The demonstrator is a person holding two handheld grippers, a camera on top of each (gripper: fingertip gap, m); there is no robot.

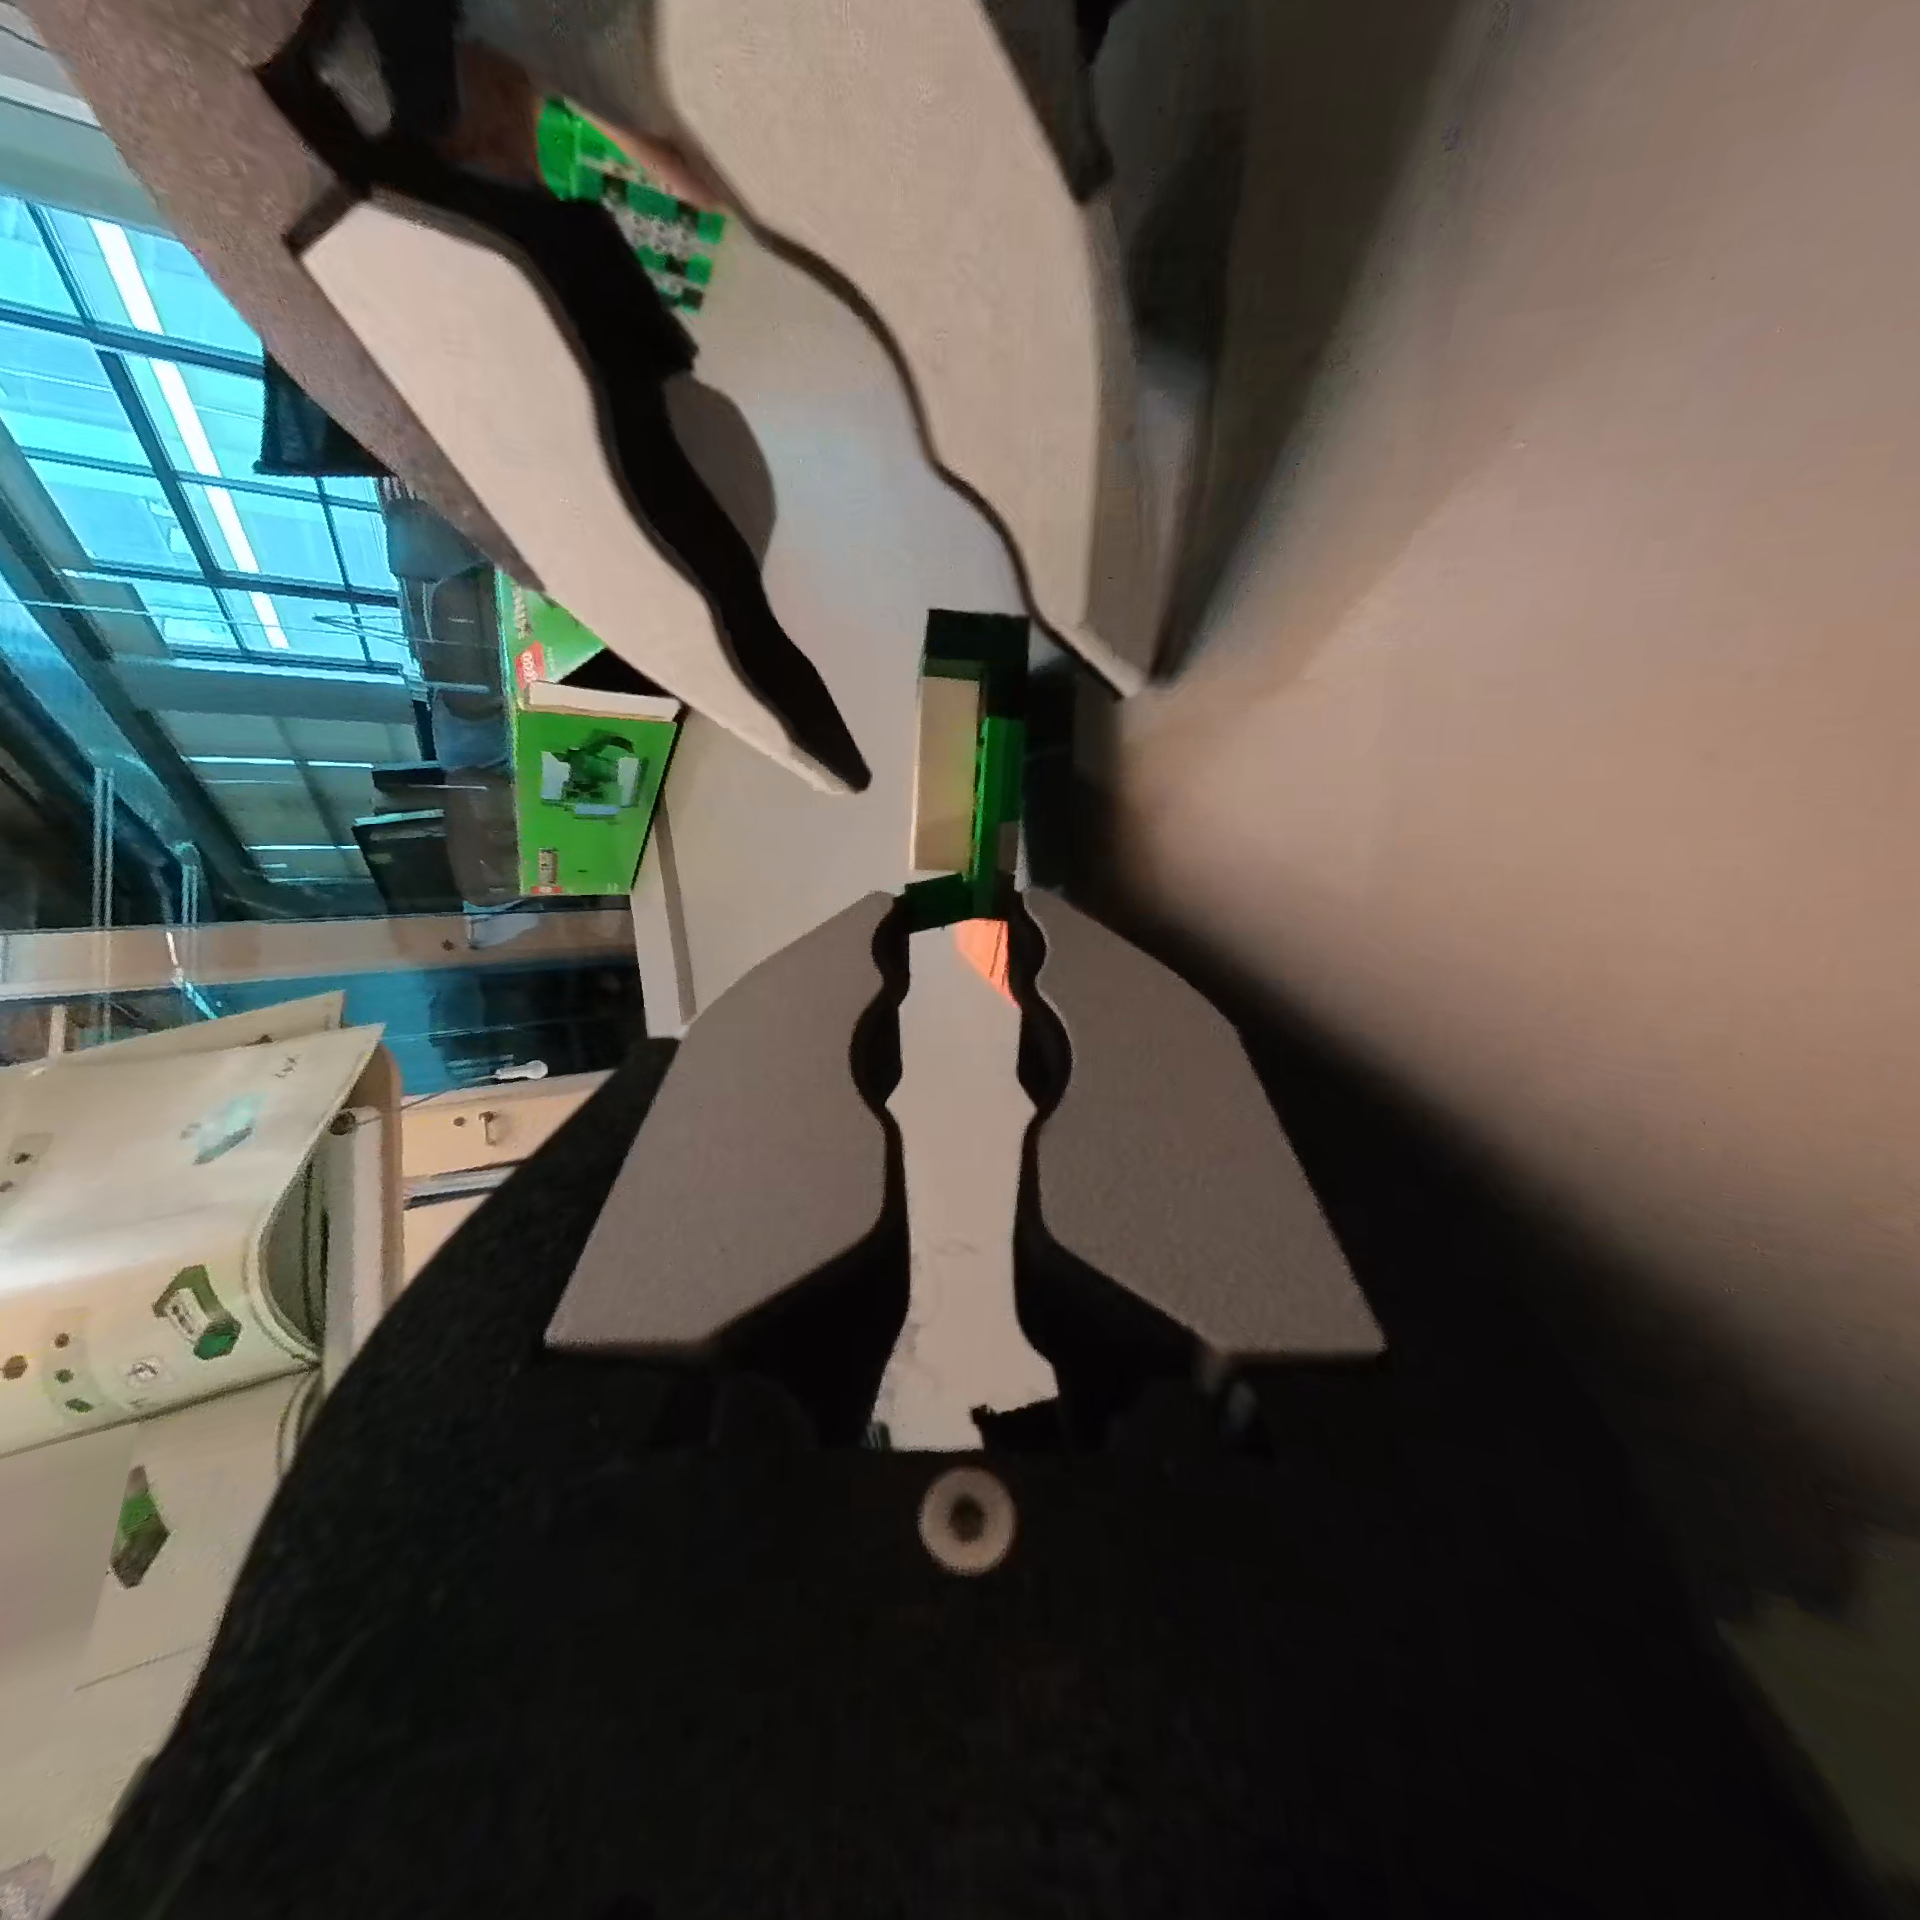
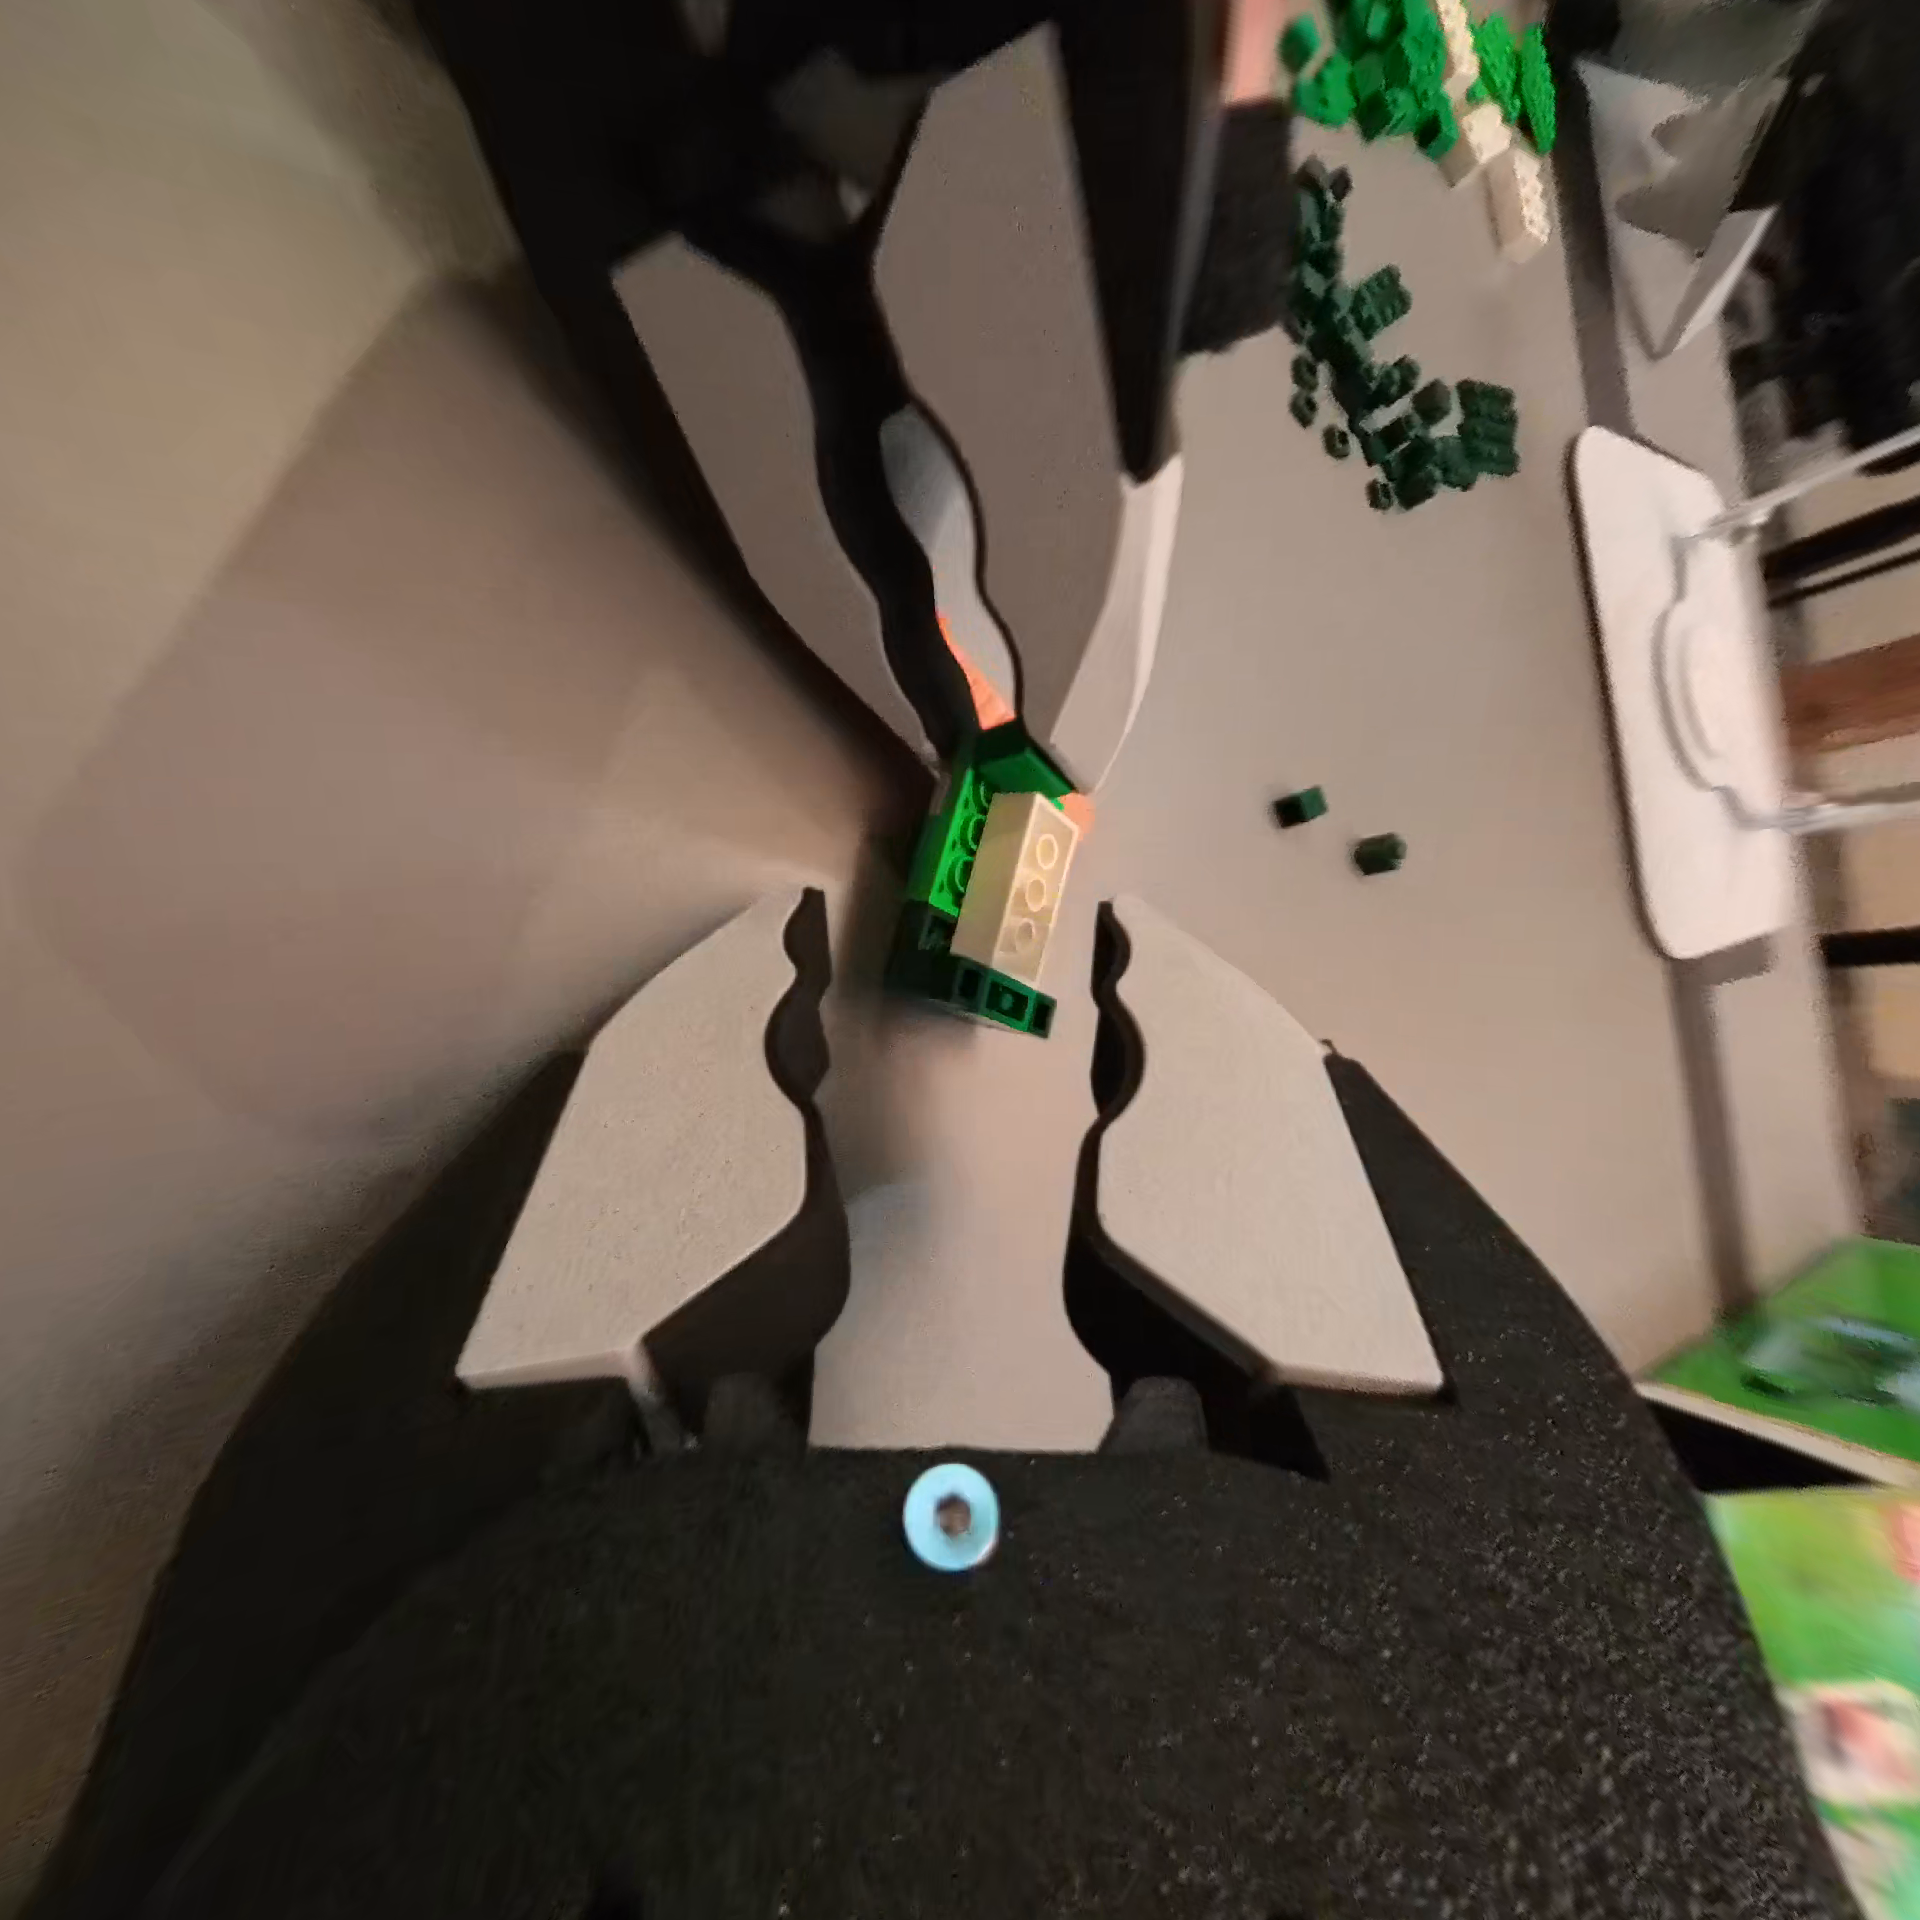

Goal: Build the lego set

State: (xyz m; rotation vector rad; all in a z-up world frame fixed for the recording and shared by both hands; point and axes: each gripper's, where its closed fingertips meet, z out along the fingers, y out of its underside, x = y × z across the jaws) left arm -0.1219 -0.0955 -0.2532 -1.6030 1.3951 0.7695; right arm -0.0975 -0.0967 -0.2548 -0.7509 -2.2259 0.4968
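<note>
A small lego assembly (image 1: 1000, 774), with bright green and dark green pieces and a white brick (image 1: 943, 774) on it, is held above the white table (image 1: 862, 436). My left gripper (image 1: 961, 906) is shut on its near end. My right gripper (image 1: 992, 727) comes from the top, open, its tips on either side of the far end. In the right wrist view the assembly (image 2: 961, 847) with its white brick (image 2: 1023, 883) sits just beyond my open right gripper (image 2: 958, 909). The left gripper (image 2: 997, 743) pinches its far end.
Loose dark green bricks (image 2: 1382, 405), a pile of bright green and white bricks (image 2: 1423, 73) and two small dark pieces (image 2: 1299, 805) lie on the table. A white stand (image 2: 1683, 707), a green box (image 1: 587, 800), an open booklet (image 1: 156, 1247) and a green plate build (image 1: 634, 218) are nearby.
</note>
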